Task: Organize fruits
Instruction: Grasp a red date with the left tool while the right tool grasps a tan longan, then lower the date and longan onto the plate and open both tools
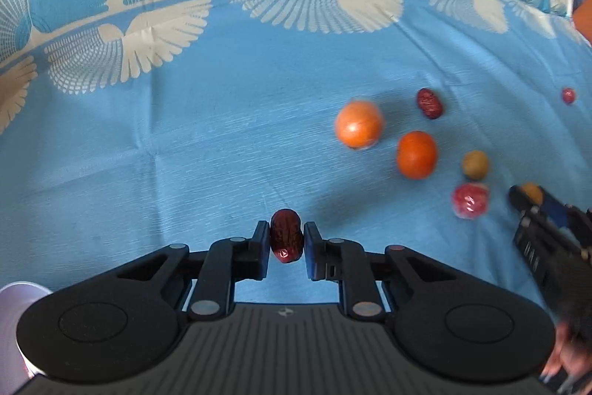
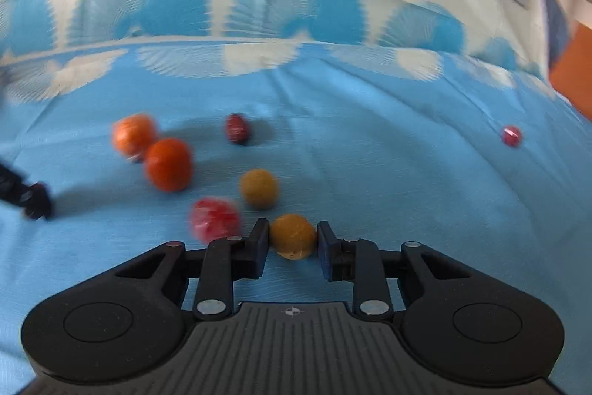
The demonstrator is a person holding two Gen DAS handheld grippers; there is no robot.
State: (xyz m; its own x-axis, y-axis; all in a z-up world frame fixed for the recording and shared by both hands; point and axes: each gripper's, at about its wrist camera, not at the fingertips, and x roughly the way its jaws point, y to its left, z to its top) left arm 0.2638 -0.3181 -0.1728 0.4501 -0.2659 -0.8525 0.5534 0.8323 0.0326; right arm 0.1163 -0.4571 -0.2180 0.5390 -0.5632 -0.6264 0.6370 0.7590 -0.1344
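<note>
Two grippers are each pinching a fruit over the blue cloth (image 1: 185, 143) — the left gripper (image 1: 285, 239) is clamping a dark red date (image 1: 285, 235), the right gripper (image 2: 292, 239) is squeezing a yellow-brown round fruit (image 2: 293, 235) — while two oranges (image 1: 416, 154) are sitting close together nearby.

cloth: blue tablecloth (image 1: 185, 143), white fan pattern | lower-left: pale container (image 1: 14, 321)
</note>
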